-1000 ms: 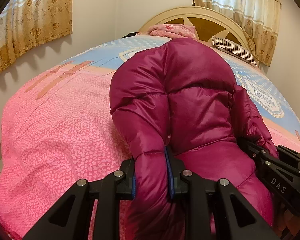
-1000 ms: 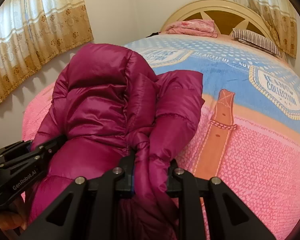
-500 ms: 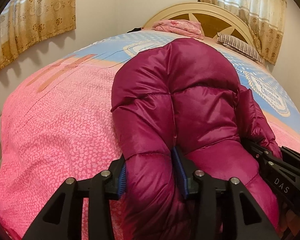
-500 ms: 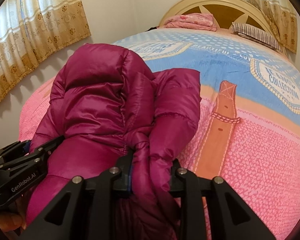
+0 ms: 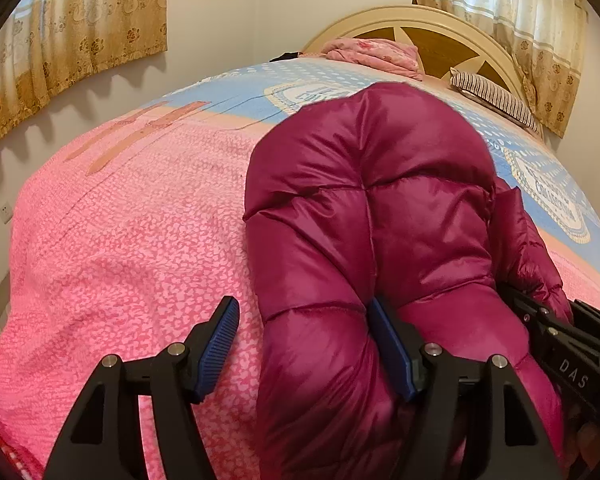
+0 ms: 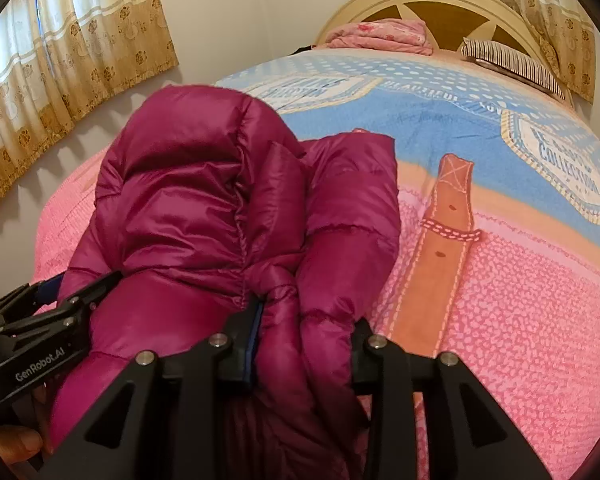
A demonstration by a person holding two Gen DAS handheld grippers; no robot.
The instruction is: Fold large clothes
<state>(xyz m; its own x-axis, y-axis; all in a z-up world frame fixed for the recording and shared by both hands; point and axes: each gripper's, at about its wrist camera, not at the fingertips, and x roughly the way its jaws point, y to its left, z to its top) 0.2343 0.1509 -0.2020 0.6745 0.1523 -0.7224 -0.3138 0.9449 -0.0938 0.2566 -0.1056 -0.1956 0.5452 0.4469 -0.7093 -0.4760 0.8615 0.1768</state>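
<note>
Here glossy magenta puffer jacket [image 5: 364, 240] bunched; left hand-held gripper [image 5: 304, 344] opening, right hand-held gripper [image 6: 304, 344] loosening, seemingly still gripping.

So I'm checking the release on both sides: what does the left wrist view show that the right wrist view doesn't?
Only the left wrist view: the left gripper, jaws opening, its left pad clear of the jacket, over bare pink bedspread.
Only the right wrist view: the right gripper, jaws opening, folded jacket edges bunched between them; an orange strap print.
Both: jacket, headboard, striped pillow, curtains.
</note>
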